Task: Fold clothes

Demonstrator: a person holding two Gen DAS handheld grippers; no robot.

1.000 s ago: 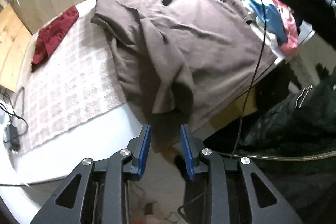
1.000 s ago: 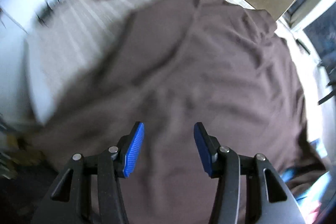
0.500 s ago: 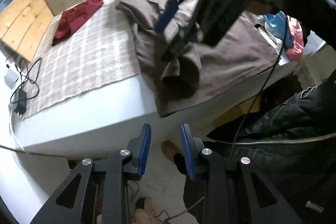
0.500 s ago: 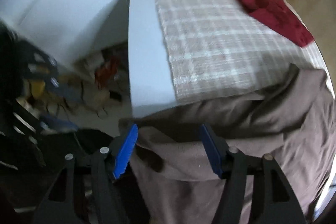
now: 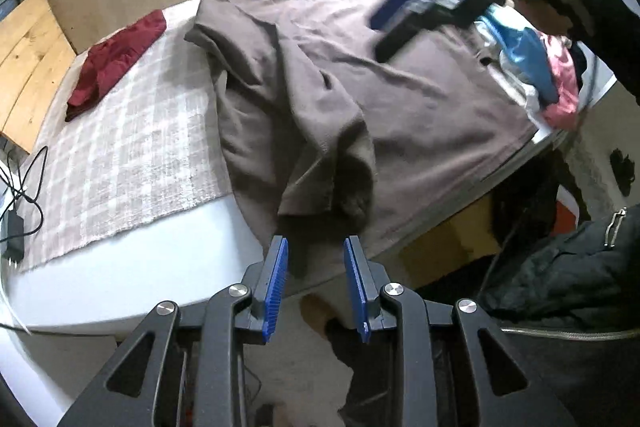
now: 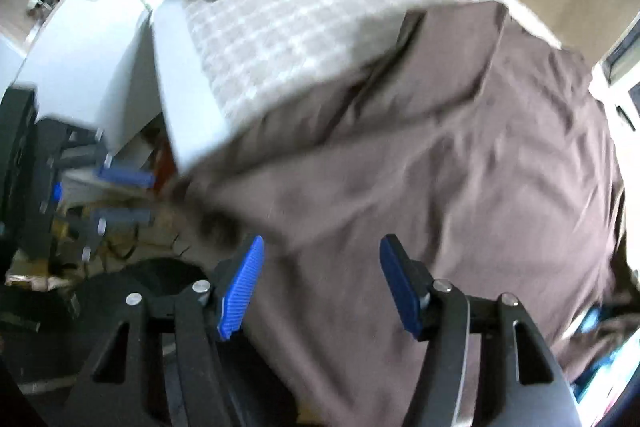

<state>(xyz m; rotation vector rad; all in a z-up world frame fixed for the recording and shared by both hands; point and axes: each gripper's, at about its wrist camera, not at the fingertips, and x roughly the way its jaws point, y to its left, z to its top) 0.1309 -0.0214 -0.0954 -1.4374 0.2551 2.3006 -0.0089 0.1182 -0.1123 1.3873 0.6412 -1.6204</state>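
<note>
Left wrist: rumpled brown garment (image 5: 400, 99), checked cloth (image 5: 132, 151).

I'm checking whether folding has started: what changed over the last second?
The right gripper swung down to the folded-over sleeve at the near edge, then back over the brown garment; its jaws have just been opening, nothing between them. The left gripper holds nothing, jaws part-open as before. The sleeve, red cloth and checked mat lie unchanged.

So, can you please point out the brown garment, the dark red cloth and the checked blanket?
brown garment (image 5: 420, 99), left wrist view, on its flat spread part.
dark red cloth (image 5: 116, 59), left wrist view, on its middle.
checked blanket (image 5: 132, 155), left wrist view, on a bare part.
</note>
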